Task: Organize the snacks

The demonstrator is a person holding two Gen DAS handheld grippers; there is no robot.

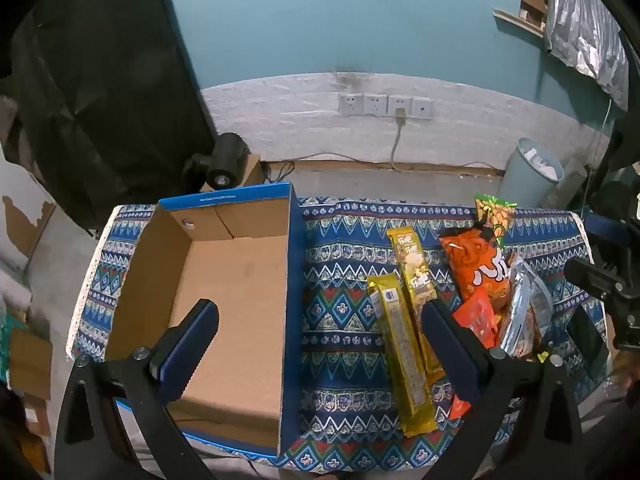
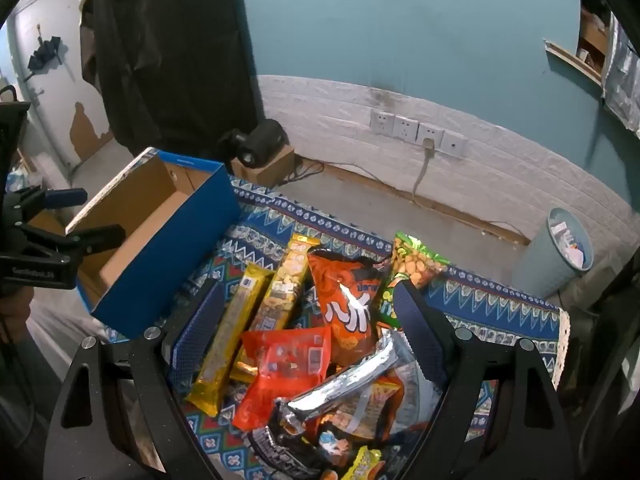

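Hovering with jaws wide and empty, both the left gripper (image 1: 320,344) and right gripper (image 2: 310,332) face light, crinkly snack packets (image 2: 304,344) (slippery film, grip mid-body) heaped beside the empty cardboard box (image 1: 224,292).

The left claw (image 1: 320,344) points steeply downward, its two blue-padded fingers (image 1: 188,344) spread wide at the lower left and lower right of its own view, nothing between the pads. The right claw (image 2: 310,332) tilts down likewise, jaws fully apart, pads pressing on nothing. In the right wrist view the left claw (image 2: 76,216) shows at the left edge, fingers apart. In the left wrist view the right claw (image 1: 600,280) juts in at the right edge.
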